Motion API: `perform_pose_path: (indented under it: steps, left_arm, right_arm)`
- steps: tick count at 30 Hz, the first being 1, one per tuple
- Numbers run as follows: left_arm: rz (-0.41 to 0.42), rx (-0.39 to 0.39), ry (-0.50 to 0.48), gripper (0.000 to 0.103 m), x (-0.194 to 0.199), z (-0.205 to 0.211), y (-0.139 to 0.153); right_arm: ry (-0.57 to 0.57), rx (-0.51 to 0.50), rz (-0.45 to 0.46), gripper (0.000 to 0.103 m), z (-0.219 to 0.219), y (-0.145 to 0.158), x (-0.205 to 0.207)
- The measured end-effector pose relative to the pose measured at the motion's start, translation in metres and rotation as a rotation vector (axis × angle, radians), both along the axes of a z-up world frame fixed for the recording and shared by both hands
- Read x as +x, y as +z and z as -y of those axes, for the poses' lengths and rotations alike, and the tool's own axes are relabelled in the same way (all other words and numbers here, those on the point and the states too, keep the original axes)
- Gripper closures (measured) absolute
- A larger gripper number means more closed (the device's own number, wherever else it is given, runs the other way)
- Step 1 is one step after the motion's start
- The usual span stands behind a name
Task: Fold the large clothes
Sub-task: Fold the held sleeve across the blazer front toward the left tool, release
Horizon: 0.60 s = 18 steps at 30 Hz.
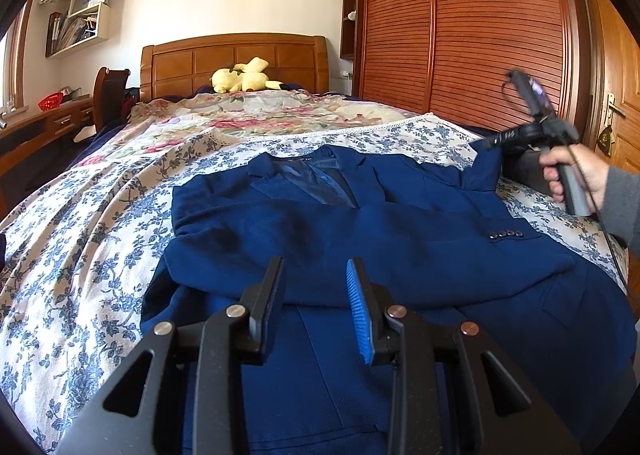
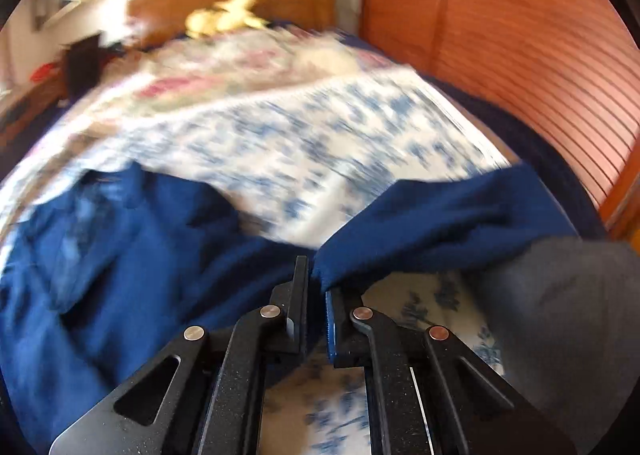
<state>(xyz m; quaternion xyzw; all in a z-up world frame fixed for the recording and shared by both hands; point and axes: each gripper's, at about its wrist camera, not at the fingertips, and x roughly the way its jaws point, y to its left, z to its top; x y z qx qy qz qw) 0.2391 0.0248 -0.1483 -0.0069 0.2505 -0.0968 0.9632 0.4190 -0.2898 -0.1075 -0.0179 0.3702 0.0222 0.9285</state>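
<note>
One navy woven-wool suit jacket (image 1: pixel 360 239) is spread on the floral-quilted bed (image 1: pixel 80 255); four cuff buttons (image 1: pixel 506 234) at 3 o'clock. Left gripper (image 1: pixel 316 295) parted wide, empty; right gripper (image 2: pixel 318 287) pinched on a jacket fold.

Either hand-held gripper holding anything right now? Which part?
The right hand-held gripper is shut on the blue jacket, pinching a raised fold at its right shoulder edge. The left hand-held gripper is open above the jacket, holding nothing.

Navy blue jacket (image 1: pixel 360 239) on white bedspread (image 1: pixel 88 263) with blue floral print
</note>
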Motion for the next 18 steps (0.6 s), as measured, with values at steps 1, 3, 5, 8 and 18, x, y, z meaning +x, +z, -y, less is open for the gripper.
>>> perform_pose_path:
  steps: [1,3,5,8,18]
  left_arm:
    - [0.001,0.001,0.0,0.073,0.0,0.0,0.0]
    - [0.002,0.002,0.0,0.073,-0.001,0.0,0.0]
    - [0.002,0.002,0.001,0.073,-0.001,0.0,0.0]
    - [0.002,0.002,0.001,0.073,-0.001,0.0,0.0]
    - [0.005,0.003,0.0,0.073,-0.002,0.0,0.001]
  right_arm:
    - [0.041,-0.001,0.019,0.099,-0.011,0.007,-0.009]
    - [0.121,-0.007,0.036,0.099,-0.031,0.015,-0.024]
    - [0.208,-0.018,0.037,0.099,-0.054,0.019,-0.043]
    - [0.291,-0.013,0.005,0.099,-0.076,0.014,-0.063]
    - [0.302,-0.097,-0.129,0.076,-0.089,-0.024,-0.095]
